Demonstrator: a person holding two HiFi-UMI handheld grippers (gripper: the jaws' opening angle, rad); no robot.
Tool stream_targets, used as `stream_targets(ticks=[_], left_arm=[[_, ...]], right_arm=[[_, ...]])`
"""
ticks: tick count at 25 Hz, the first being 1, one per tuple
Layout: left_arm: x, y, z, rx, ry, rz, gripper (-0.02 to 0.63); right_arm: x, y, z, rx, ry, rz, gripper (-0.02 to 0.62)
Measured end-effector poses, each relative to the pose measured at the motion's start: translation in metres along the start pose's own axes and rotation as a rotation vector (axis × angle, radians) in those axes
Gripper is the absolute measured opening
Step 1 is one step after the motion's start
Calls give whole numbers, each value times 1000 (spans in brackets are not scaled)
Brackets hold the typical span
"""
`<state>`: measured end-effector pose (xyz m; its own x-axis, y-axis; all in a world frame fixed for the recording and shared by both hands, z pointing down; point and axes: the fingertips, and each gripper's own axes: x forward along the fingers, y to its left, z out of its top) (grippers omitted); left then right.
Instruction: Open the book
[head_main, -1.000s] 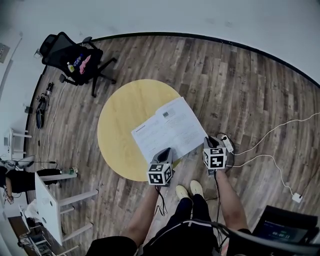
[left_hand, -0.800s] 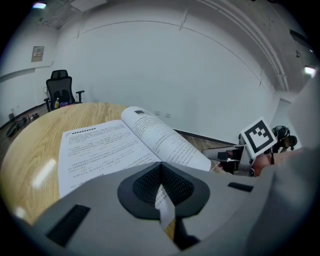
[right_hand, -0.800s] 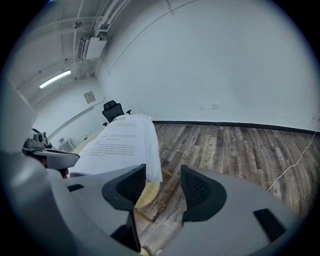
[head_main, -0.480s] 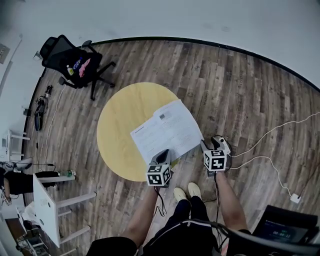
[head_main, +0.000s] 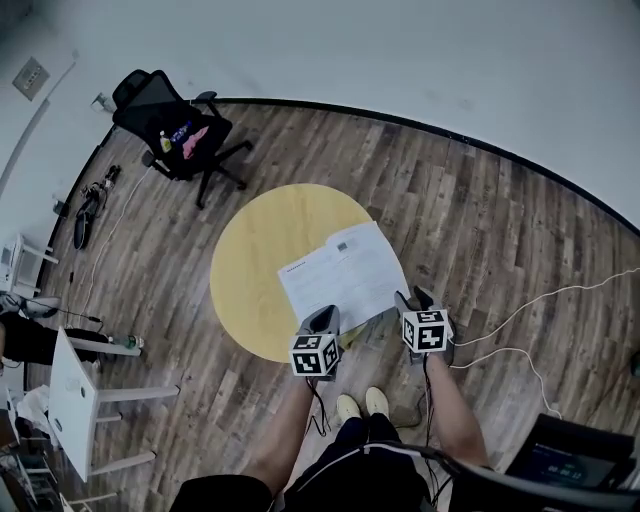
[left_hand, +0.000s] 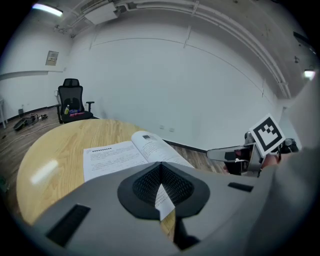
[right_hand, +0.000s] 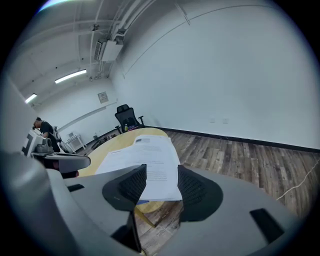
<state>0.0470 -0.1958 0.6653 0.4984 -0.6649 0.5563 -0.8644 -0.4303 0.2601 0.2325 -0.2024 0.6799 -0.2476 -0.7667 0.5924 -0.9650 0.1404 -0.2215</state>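
White pages lie spread on the round yellow bench (head_main: 245, 265). The book (head_main: 345, 275) is open and flat, at the side nearest the person, with its near right corner poking just past the bench edge over the wood floor (head_main: 480, 200).

Both tools hover at that near edge, one by each lower corner, which suits work on either half of the spread. The left gripper (left_hand: 161, 164) has its fingers (left_hand: 145, 182) brought together. A sliver of printed page shows below the tips, but it looks like the corner seen through the gap, not a held leaf.

The right gripper (right_hand: 161, 173) has its fingers (right_hand: 131, 185) spread wide. The right-hand page sits in view between them, untouched.

To my eye the opening is done, and neither tool now needs a hold on the book.
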Motion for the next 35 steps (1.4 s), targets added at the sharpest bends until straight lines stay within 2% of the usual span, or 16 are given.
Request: stream_targets(ticks=[3, 4, 6, 8, 24, 29, 35], left_arm=[[-17, 1, 11, -8, -44, 10, -3], [-23, 2, 15, -9, -59, 13, -2], [-35, 3, 23, -10, -89, 20, -2], [-50, 6, 30, -15, -116, 31, -2], [-172, 55, 78, -29, -311, 153, -3], [-200, 71, 79, -40, -350, 187, -3], [-215, 79, 83, -34, -370, 199, -3]], right_arm=[[-10, 25, 17, -52, -30, 33, 195], [-14, 33, 25, -76, -43, 32, 170], [-22, 48, 38, -128, -66, 25, 59], [-28, 65, 48, -170, -79, 40, 8], [-61, 243, 102, -371, -179, 260, 5], [-74, 271, 106, -392, -205, 294, 5], [-80, 281, 103, -377, -208, 303, 5]])
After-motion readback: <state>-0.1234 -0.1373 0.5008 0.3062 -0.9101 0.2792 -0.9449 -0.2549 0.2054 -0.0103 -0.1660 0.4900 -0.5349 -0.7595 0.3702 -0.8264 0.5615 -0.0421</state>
